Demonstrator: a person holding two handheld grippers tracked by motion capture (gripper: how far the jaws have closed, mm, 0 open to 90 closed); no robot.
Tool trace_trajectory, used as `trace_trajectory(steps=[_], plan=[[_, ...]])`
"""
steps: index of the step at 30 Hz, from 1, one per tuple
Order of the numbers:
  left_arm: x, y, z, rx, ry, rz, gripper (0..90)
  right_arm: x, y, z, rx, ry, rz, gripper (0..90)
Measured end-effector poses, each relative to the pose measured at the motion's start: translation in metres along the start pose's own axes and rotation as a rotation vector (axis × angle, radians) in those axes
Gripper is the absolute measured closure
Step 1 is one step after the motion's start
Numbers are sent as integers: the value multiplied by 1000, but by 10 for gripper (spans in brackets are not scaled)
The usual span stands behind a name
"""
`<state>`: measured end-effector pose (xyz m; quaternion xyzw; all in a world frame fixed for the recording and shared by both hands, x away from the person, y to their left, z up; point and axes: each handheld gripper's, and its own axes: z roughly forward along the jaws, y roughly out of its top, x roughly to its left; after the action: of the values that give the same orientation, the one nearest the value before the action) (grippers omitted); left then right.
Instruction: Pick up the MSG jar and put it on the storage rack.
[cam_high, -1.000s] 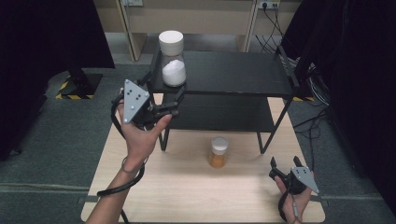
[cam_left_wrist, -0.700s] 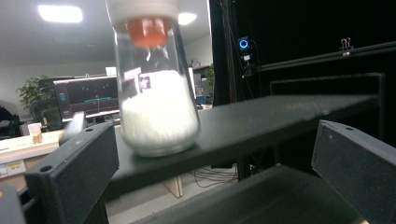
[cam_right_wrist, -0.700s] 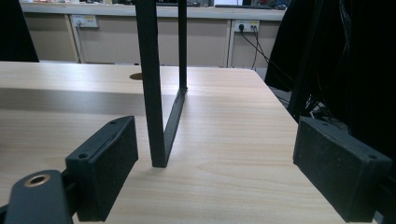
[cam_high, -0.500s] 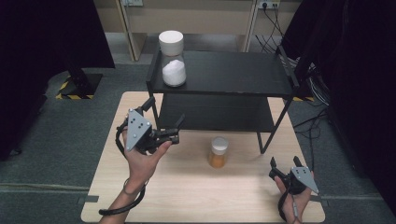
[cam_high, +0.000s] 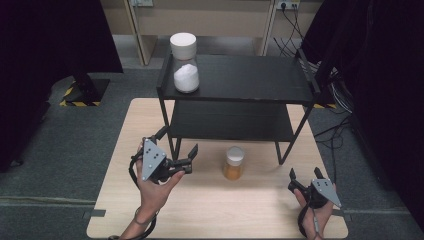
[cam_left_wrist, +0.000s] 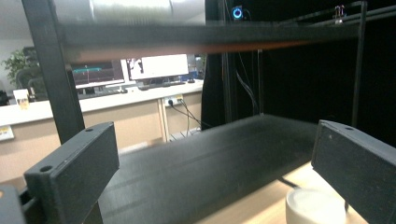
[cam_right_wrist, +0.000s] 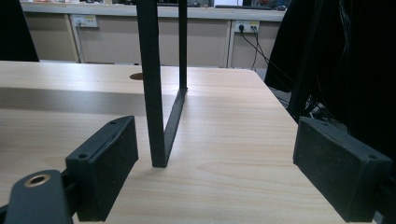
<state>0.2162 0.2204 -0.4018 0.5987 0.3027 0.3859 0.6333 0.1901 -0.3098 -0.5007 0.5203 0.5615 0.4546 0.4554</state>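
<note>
1. Hovering low over the worktop, left tool has jaws spread, nothing between them; it points at the black shelf rack, near its front-left leg.
2. Right tool rests at the worktop's near right corner, jaws spread, empty (looks parked, out of the way).
3. White-lidded jar of white powder stands on the rack's top shelf, left end.
4. Orange-filled jar sits on the worktop just before the rack, between the tools; likely the next pick, judging by the left tool's aim.

Each hand-held gripper, left and right, has black blocky jaws, a grey three-cornered plate and a black cable.
</note>
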Motion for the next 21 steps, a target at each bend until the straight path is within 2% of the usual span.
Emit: trace_trajectory(steps=[11, 15, 21], plan=[[-2, -38, -12, 79, 1, -32, 0, 0, 0, 0, -1, 0, 0, 139], [1, -50, -17, 108, 8, -58, 0, 0, 0, 0, -2, -1, -1, 139], [4, -67, -21, 187, -6, -70, 4, 1, 0, 0, 0, -2, -6, 140]])
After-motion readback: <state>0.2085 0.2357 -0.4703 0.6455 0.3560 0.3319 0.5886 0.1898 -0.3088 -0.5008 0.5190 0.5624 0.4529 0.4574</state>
